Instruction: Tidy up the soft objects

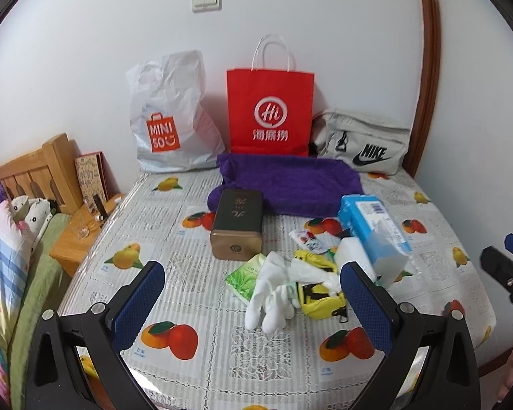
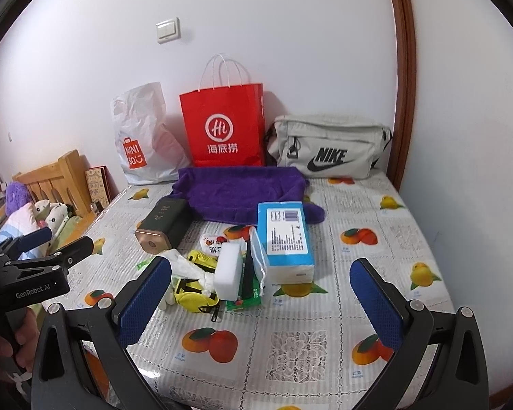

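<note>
— How far along are you with the soft things?

— By my reading, barely started. My left gripper (image 1: 253, 302) and my right gripper (image 2: 260, 294) both stand wide open with nothing between the pads, hovering over the near part of the table (image 2: 410, 239). The pile sits in the middle, unsorted: a white glove (image 1: 270, 297) draped over a yellow pouch (image 1: 319, 295), a white sponge block (image 2: 228, 270) leaning beside the blue tissue pack (image 2: 285, 239), a green packet (image 1: 243, 278) underneath.

— And the bags?

— Three stand against the wall: the white plastic bag (image 1: 169, 119), the red paper bag (image 1: 269, 109) and the grey waist bag (image 2: 328, 147). A purple towel (image 2: 236, 189) is spread just in front of them (whether anything already went into a bag, I cannot tell). The dark tin (image 1: 237, 223) is hard, so I judge it stays out of the sorting.

— Room to move?

— Plenty of bare cloth between me and the pile, and on the right half of the table. The left edge drops to a bed and a small wooden stand, the near edge is right under my fingers, and the right edge runs beside a wooden door frame (image 2: 402, 78). My two grippers are close side by side, so I would mind them crossing over the pile.
</note>
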Demonstrator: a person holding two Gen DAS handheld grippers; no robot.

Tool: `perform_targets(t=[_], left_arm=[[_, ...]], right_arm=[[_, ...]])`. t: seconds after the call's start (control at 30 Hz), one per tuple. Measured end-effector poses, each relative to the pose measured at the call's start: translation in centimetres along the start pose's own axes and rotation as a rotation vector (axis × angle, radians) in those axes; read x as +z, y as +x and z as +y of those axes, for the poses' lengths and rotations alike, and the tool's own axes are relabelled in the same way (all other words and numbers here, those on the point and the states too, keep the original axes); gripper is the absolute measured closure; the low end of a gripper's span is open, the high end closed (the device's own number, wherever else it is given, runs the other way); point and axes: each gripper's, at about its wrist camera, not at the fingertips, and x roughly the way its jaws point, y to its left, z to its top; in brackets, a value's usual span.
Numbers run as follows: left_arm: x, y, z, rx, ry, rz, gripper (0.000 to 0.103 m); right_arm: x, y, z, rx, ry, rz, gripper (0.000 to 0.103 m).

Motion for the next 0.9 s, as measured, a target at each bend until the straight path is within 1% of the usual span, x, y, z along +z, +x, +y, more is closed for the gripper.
perform_targets(t=[0.13, 0.2, 0.27, 0.3, 0.37, 0.43, 0.5, 0.57, 0.63, 0.73, 0.83, 0.87, 0.9], left_arm=[[-0.5, 2.8, 0.4, 0.009, 0.001, 0.061, 0.0], [-0.9, 4.0, 0.7, 0.01, -0.003, 0.082, 0.0], [-1.4, 5.0, 0.9, 0.017, 0.0, 0.092, 0.002], [-1.6, 5.5, 0.9, 0.021, 0.003, 0.098, 0.003], [-2.1, 6.6, 1.1, 0.022, 0.0, 0.112, 0.003], [-2.5, 7.5, 1.4, 0.016, -0.006, 0.13, 0.003], [-2.9, 8.4, 1.6, 0.013, -0.011, 0.144, 0.003], [-3.3, 9.4, 1.8, 0.008, -0.012, 0.152, 0.003], [-3.7, 10.1, 1.9, 0.006, -0.011, 0.15, 0.006], [-4.2, 11.3, 2.1, -0.03, -0.016, 0.168, 0.008], [-4.5, 12.2, 2.3, -0.049, -0.018, 0.173, 0.008], [-4.6, 12.4, 2.3, -0.049, -0.015, 0.173, 0.01], [-4.7, 12.7, 2.3, -0.047, -0.015, 0.177, 0.016]], right_arm=[[-0.6, 1.9, -1.3, 0.014, 0.021, 0.022, 0.0], [-1.0, 3.2, -1.9, 0.012, 0.028, 0.038, 0.0], [-1.6, 4.7, -2.5, 0.003, 0.027, 0.059, 0.001], [-1.9, 5.7, -2.8, -0.008, 0.024, 0.076, 0.003], [-2.3, 6.9, -3.1, -0.009, 0.017, 0.093, 0.008], [-2.7, 8.2, -3.3, 0.013, 0.014, 0.11, 0.017], [-2.9, 9.5, -3.3, 0.047, 0.013, 0.125, 0.018], [-3.1, 10.5, -3.1, 0.057, 0.003, 0.136, 0.02], [-3.2, 11.8, -2.6, 0.065, -0.024, 0.146, 0.028], [-3.5, 13.5, -2.0, 0.074, -0.052, 0.174, 0.038], [-3.8, 15.1, -1.4, 0.087, -0.07, 0.191, 0.043], [-3.8, 15.5, -1.2, 0.087, -0.075, 0.194, 0.043], [-3.9, 16.0, -1.0, 0.082, -0.081, 0.194, 0.044]])
